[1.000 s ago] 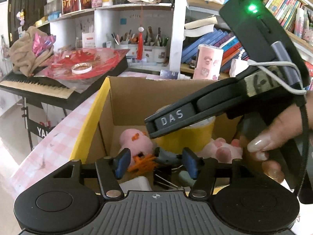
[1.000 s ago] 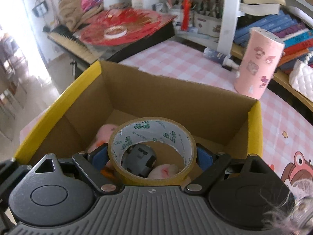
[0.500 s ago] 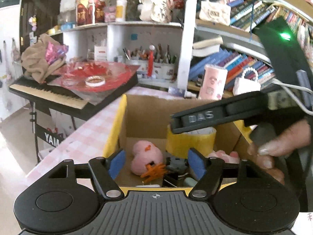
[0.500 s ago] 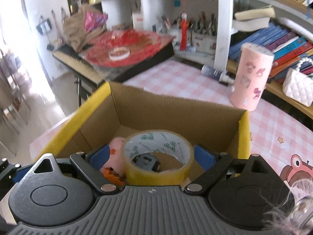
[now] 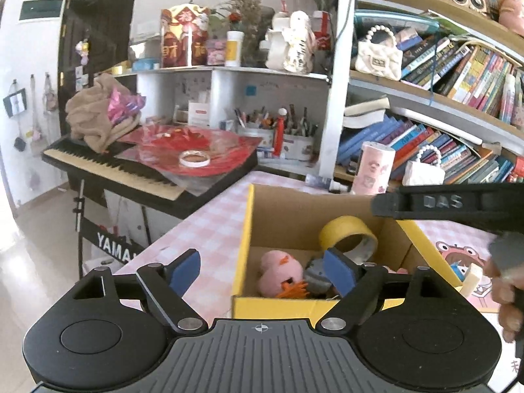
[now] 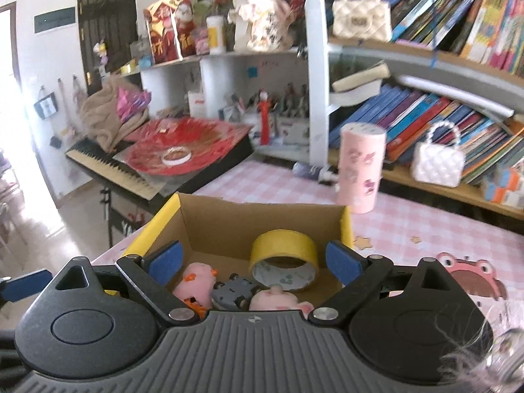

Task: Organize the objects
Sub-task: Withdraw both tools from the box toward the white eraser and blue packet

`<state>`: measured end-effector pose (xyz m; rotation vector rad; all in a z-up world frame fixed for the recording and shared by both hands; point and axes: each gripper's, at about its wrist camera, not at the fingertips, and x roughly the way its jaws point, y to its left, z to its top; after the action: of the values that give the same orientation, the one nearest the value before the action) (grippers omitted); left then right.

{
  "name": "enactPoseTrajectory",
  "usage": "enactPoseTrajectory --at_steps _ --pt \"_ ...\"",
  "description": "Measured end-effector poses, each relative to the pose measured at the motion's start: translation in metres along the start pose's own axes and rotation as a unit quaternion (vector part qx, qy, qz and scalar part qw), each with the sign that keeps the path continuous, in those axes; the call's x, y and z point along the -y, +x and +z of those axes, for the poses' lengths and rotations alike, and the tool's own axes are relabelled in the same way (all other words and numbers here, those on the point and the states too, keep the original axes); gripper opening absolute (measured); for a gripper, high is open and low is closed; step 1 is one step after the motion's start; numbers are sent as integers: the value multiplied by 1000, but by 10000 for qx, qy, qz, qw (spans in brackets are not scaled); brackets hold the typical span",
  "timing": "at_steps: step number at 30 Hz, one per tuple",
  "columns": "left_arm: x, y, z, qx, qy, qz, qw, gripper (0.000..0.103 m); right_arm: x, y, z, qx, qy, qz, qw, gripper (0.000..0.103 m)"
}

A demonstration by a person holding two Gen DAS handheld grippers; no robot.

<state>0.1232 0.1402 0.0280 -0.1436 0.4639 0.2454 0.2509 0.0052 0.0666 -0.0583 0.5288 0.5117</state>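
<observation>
Bright daylight, both views; floor left of the keyboard (image 5: pixel 111 170) blown out to white glare. Heavy fisheye bend at edges, shelves curve above it. Right wrist view motion-blurred, esp. pink canister (image 6: pixel 360 167) right of keyboard; left view sharper.

Pink canister (image 6: pixel 359 167) motion-blurred
</observation>
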Motion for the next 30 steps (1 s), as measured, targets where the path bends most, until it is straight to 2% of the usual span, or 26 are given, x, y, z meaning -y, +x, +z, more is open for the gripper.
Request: enactPoseTrajectory --at_steps 7,15,21,30 --pt "-20 -22 -14 -73 -80 101 9999 90 -17 -34 -25 208 -186 -397 9988 95" --pt "-30 -44 -33 -296 3 99 9995 94 -36 -57 -68 -57 12 -625 9980 95" --pt "-32 -55 -45 -470 27 32 9989 94 -54 -72 -96 -266 -160 -693 9971 95" --pt "-19 -68 -64 -767 365 -233 9961 94 -52 -100 -123 -421 1 -995 9942 99"
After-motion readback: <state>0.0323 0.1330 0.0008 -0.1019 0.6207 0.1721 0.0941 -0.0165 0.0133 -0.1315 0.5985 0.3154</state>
